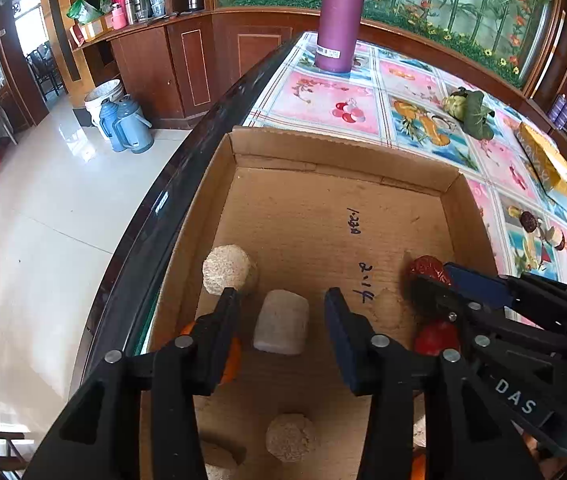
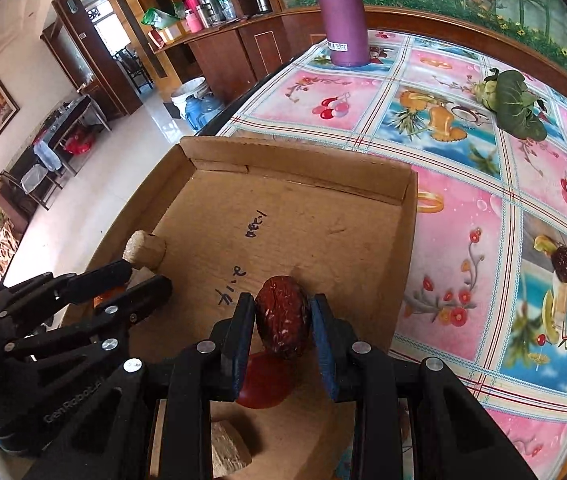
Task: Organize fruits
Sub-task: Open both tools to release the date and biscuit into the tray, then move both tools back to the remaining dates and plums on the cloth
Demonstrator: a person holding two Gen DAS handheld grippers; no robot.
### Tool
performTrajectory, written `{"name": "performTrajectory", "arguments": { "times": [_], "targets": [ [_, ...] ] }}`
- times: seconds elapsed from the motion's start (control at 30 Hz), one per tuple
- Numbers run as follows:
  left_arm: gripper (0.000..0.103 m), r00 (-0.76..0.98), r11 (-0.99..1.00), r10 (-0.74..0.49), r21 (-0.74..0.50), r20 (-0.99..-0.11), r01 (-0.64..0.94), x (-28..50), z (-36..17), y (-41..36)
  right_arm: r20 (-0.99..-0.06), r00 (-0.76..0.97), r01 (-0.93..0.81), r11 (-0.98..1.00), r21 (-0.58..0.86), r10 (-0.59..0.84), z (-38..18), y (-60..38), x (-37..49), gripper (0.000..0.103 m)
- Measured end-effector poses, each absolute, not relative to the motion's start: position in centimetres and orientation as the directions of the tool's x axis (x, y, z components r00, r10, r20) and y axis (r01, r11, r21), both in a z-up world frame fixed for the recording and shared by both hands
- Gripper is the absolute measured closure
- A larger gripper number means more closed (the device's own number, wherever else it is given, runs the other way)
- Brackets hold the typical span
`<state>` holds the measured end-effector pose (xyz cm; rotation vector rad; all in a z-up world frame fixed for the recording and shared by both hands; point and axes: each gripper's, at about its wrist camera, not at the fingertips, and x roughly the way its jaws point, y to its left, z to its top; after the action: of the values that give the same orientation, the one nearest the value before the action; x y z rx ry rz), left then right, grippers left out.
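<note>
**Right wrist view: wrinkled date pinched over the box**

The right gripper (image 2: 282, 320) clamps one dark red, wrinkled date (image 2: 282, 322) above the cardboard box (image 2: 303, 160). The left gripper (image 1: 283, 304) hangs there with jaws apart, empty. Below lie three pale cylinders (image 1: 281, 322) and one smooth red fruit (image 2: 263, 380).

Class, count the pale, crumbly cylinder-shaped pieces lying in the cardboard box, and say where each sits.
4 visible. One pale crumbly cylinder by the cardboard box left wall, a whiter one between the open left gripper fingers, one nearer the camera, one bottom-left, partly hidden. More may be hidden.
</note>
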<state>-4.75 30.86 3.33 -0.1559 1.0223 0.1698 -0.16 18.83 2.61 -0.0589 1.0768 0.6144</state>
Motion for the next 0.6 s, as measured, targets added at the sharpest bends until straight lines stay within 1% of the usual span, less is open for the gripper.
{"name": "performTrajectory", "arguments": {
  "times": [0.07,0.1,0.13,0.2,0.23,0.27,0.37,0.43,0.6],
  "targets": [
    [0.053,0.524,0.973,0.062,-0.064,-0.850,-0.220,-5.1,3.7,31.0,-0.836,0.327,-0.496,0.833,0.246,0.441,2.6,18.8,-0.2,0.070],
    [0.052,0.532,0.972,0.058,-0.075,-0.845,-0.224,-5.3,4.0,31.2,-0.833,0.328,-0.494,0.832,0.251,0.446,2.7,18.7,-0.2,0.065],
    [0.052,0.546,0.969,0.050,-0.092,-0.836,-0.230,-5.7,4.5,31.4,-0.827,0.331,-0.491,0.831,0.260,0.454,2.9,18.5,-0.2,0.057],
    [0.050,0.572,0.964,0.045,-0.114,-0.819,-0.239,-6.4,5.3,31.6,-0.803,0.352,-0.484,0.828,0.283,0.480,3.7,17.9,-0.4,0.049],
    [0.045,0.589,0.961,0.043,-0.129,-0.807,-0.245,-7.0,5.9,31.7,-0.793,0.369,-0.481,0.830,0.282,0.484,4.2,17.5,-0.5,0.046],
    [0.040,0.603,0.958,0.042,-0.139,-0.797,-0.250,-7.4,6.4,31.8,-0.783,0.390,-0.481,0.832,0.275,0.484,4.8,17.0,-0.7,0.045],
    [0.033,0.644,0.950,0.030,-0.179,-0.764,-0.256,-8.9,7.7,31.7,-0.760,0.435,-0.482,0.838,0.257,0.483,6.3,15.3,-1.1,0.042],
    [0.030,0.664,0.946,0.011,-0.206,-0.748,-0.249,-9.7,8.3,31.4,-0.747,0.457,-0.479,0.842,0.251,0.482,7.0,14.1,-1.3,0.038],
    [0.025,0.690,0.933,-0.046,-0.277,-0.723,-0.228,-11.0,9.3,28.7,-0.737,0.473,-0.450,0.852,0.269,0.482,7.5,10.8,-1.8,0.037]
  ]
}}
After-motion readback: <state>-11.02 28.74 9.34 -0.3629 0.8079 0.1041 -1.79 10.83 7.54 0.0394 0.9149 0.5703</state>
